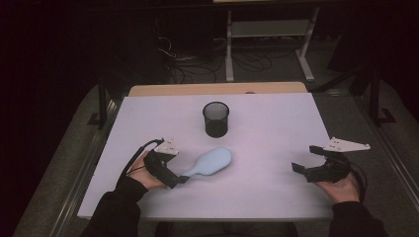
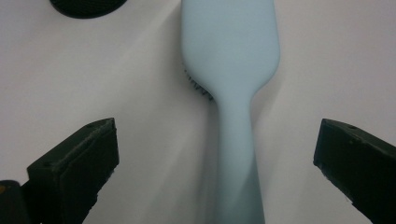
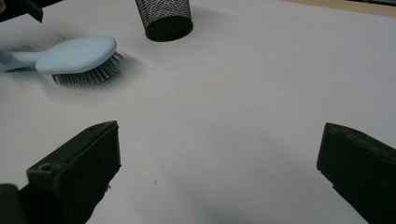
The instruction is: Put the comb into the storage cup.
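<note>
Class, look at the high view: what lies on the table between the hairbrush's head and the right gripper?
Nothing: between the light blue hairbrush and the right gripper, the white tabletop is bare, as the high view shows.

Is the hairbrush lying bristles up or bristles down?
Bristles down. The hairbrush shows its smooth blue back upward, with its bristles against the table.

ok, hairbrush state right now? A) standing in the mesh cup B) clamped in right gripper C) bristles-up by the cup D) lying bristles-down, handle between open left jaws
D: the hairbrush lies bristles-down on the table, its handle between the open left gripper jaws, untouched.
</note>
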The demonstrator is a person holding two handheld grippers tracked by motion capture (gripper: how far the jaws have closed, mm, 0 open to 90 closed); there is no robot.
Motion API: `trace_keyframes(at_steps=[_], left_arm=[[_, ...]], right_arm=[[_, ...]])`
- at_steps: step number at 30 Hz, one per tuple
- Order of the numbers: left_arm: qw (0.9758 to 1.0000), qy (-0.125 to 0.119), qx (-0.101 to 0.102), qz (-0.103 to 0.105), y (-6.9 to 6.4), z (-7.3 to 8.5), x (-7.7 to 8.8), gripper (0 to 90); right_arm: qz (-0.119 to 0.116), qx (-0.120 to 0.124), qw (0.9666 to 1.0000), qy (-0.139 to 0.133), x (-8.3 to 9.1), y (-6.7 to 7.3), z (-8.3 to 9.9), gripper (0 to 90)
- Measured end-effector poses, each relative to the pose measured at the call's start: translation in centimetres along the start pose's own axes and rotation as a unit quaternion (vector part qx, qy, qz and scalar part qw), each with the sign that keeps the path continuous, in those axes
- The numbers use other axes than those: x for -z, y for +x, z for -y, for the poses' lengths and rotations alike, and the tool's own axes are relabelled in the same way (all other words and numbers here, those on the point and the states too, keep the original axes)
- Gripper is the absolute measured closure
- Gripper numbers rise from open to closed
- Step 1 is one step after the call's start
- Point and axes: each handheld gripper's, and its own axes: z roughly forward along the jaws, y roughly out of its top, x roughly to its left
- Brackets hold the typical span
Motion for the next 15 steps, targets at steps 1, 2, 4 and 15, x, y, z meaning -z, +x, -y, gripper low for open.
trace_keyframes(at_steps=[1,2,4,15], left_arm=[[1.0,0.003,0.0,0.001,0.0,0.0,-0.1,0.0],[1.0,0.004,0.0,0.002,-0.1,-0.1,-0.2,0.0],[1.0,0.009,0.001,0.002,-0.1,-0.1,-0.5,0.0],[0.9991,0.04,0.004,0.011,-0.1,-0.1,-1.8,1.5]], right_arm=[[0.0,-0.001,1.0,0.0,0.0,0.0,0.0,0.0],[0.0,-0.001,1.0,0.001,0.0,0.0,0.0,0.0],[0.0,0.0,1.0,0.002,0.0,0.0,0.0,0.0],[-0.001,0.001,1.0,0.003,0.0,0.0,0.0,0.0]])
